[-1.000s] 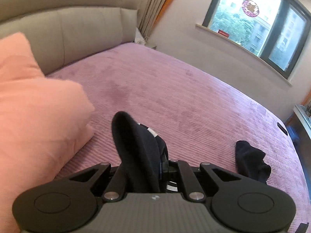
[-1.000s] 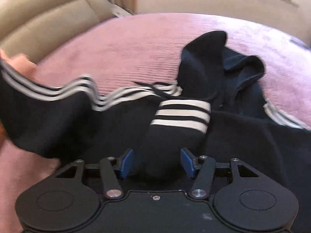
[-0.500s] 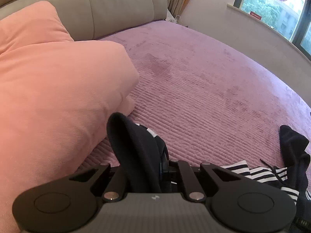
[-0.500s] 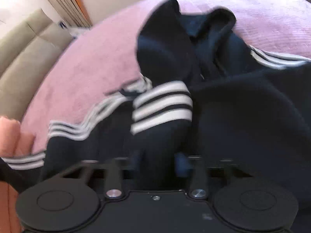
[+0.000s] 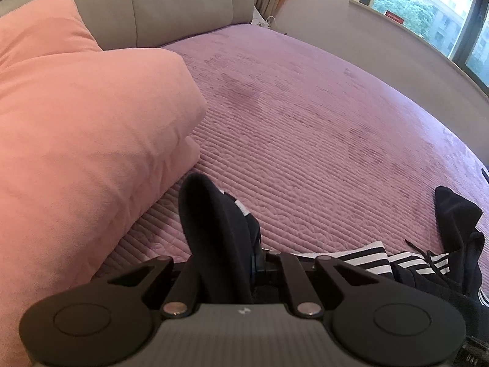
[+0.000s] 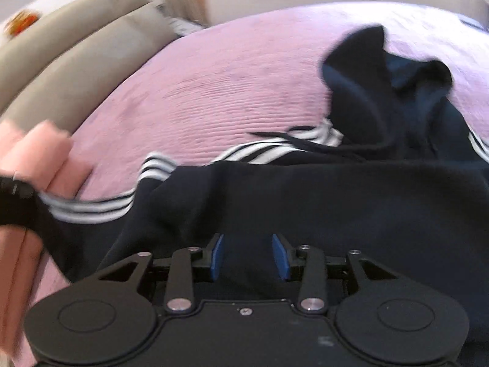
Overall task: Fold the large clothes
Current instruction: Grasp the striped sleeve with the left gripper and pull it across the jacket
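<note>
hoodie (image 6: 336, 202) on bed (image 6: 232, 91), right of pillow (image 5: 76, 128).

left gripper (image 5: 253, 260) fingertips: hidden by bunched hoodie (image 5: 220, 238) cuff | pink pillow (image 5: 76, 140): cut off at left edge | right wrist view: motion-blurred; orange item (image 6: 23, 21) unidentifiable

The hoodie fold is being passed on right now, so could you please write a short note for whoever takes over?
Left claw: shut on a bunched dark fold of the hoodie.
Right claw: opening, blue pads apart, over the hoodie's body, gripping nothing.
Hoodie: spread rumpled on the purple bed, hood at the far end, striped sleeve stretched toward the pink pillow.
Done: no neat fold.
Left: flatten, fold sleeves and body.
</note>
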`<state>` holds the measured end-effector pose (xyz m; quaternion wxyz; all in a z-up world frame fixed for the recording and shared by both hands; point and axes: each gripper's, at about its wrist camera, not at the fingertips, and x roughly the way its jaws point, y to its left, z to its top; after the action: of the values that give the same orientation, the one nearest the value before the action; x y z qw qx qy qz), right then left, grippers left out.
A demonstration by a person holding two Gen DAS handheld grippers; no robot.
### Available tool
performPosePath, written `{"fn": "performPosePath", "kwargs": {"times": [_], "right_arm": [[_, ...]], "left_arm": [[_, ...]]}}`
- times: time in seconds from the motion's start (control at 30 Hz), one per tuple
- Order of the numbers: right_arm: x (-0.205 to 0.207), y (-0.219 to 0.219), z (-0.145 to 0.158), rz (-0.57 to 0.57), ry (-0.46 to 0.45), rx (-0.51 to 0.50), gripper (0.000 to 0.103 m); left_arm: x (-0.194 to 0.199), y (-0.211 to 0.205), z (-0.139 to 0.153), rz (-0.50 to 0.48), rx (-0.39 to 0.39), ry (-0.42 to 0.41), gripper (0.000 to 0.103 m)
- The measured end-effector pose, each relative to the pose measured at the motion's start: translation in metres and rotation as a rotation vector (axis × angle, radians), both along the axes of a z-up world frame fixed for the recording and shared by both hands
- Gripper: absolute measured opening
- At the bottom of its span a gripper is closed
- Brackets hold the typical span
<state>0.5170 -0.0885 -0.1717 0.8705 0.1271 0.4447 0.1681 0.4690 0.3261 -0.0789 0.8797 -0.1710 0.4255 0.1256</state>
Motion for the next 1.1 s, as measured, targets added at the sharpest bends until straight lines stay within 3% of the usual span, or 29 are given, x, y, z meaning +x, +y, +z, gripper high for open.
{"fn": "performPosePath", "kwargs": {"times": [0.1,0.23,0.3,0.37,0.43,0.53,0.63,0.87,1.1], "right_arm": [[0.010,0.009,0.003,0.034,0.005,0.043,0.046],[0.015,0.051,0.012,0.087,-0.096,0.012,0.046],[0.025,0.076,-0.002,0.147,-0.048,0.001,0.045],[0.032,0.097,-0.029,0.213,0.066,-0.020,0.043],[0.024,0.095,-0.024,0.218,0.017,-0.034,0.043],[0.004,0.066,0.005,0.177,-0.057,0.006,0.043],[-0.019,0.027,0.025,0.129,-0.105,-0.020,0.045],[-0.057,-0.059,0.025,0.000,-0.031,-0.072,0.046],[-0.092,-0.122,0.030,-0.101,0.029,-0.075,0.047]], "left_arm": [[-0.001,-0.002,-0.002,0.000,-0.007,0.001,0.009],[-0.003,0.003,0.001,0.010,0.000,-0.006,0.009],[-0.002,0.007,0.004,0.010,-0.015,-0.009,0.009],[-0.002,0.006,0.005,-0.003,-0.047,-0.018,0.009],[0.000,0.000,0.005,-0.024,-0.064,-0.021,0.009],[0.002,-0.020,0.002,-0.083,-0.088,-0.020,0.009],[0.005,-0.051,0.005,-0.167,-0.128,-0.032,0.009],[0.015,-0.140,0.029,-0.369,-0.224,-0.088,0.009],[0.026,-0.235,0.057,-0.503,-0.297,-0.158,0.009]]}}
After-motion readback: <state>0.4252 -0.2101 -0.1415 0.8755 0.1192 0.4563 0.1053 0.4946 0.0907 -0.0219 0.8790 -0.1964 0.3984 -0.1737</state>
